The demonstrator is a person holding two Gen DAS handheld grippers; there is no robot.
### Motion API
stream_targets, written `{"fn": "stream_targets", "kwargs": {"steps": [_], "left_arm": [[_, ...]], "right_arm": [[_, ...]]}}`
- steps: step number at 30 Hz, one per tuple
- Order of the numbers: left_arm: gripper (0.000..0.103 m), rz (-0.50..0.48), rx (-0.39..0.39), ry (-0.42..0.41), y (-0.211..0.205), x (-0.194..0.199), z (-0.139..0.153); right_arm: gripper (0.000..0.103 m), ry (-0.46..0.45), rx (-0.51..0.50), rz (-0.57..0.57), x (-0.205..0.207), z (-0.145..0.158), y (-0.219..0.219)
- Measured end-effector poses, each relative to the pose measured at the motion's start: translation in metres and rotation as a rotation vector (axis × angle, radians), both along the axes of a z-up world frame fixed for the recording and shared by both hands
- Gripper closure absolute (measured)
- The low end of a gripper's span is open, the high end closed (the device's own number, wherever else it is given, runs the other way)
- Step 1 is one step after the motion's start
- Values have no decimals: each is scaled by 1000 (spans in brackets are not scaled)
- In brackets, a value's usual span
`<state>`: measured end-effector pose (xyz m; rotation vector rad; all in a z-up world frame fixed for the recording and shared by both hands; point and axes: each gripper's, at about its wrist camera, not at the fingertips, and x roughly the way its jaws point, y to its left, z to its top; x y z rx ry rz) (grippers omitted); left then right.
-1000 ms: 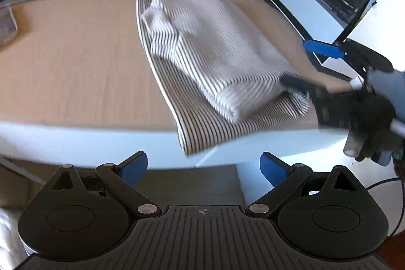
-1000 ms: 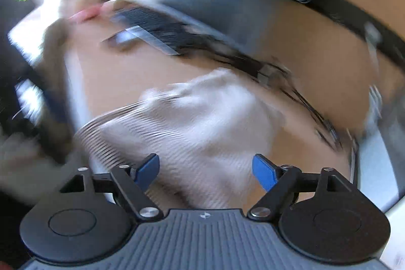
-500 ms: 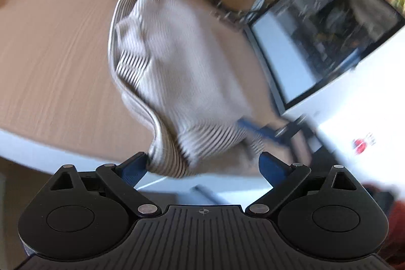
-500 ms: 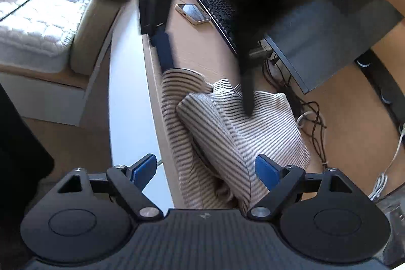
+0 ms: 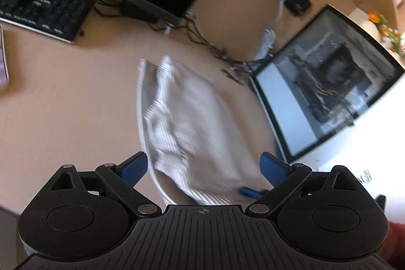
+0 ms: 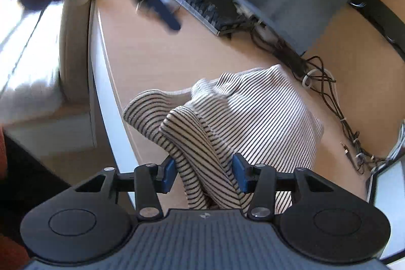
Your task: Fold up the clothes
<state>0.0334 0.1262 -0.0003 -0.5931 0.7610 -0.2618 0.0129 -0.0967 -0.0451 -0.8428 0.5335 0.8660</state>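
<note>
While right gripper (image 6: 203,175) jaws pinch striped garment (image 6: 253,115) on desk (image 6: 152,55), left gripper (image 5: 203,166) jaws spread

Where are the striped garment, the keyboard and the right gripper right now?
Striped garment (image 6: 265,113): right wrist view, on the flat folded top layer.
Keyboard (image 5: 38,6): left wrist view, middle of the black keys.
Right gripper (image 6: 203,172): right wrist view, midway between the blue fingertips, which flank a bunched fold of the garment.

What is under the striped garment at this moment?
The striped garment lies folded on the wooden desk, near edge bunched between the right gripper's fingers. Anything beneath the folds is covered.
</note>
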Motion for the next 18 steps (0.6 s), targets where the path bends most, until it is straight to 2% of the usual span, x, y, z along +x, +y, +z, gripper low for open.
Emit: {"fn": "stream_targets", "kwargs": {"steps": [2, 5, 9, 11, 17, 18], "left_arm": [[5, -10, 43, 10, 7, 14, 1], [5, -82, 171, -20, -2, 32, 4], [8, -204, 276, -74, -24, 64, 1], [19, -256, 305, -79, -38, 81, -6], [33, -426, 464, -132, -79, 106, -31], [35, -448, 471, -138, -81, 107, -34]], "right_arm": [[73, -11, -56, 17, -3, 4, 3], [82, -27, -140, 41, -8, 9, 8], [85, -66, -266, 82, -18, 25, 6], [85, -102, -335, 113, -28, 40, -3], [86, -302, -606, 322, -53, 79, -19], [86, -337, -645, 360, -51, 81, -19]]}}
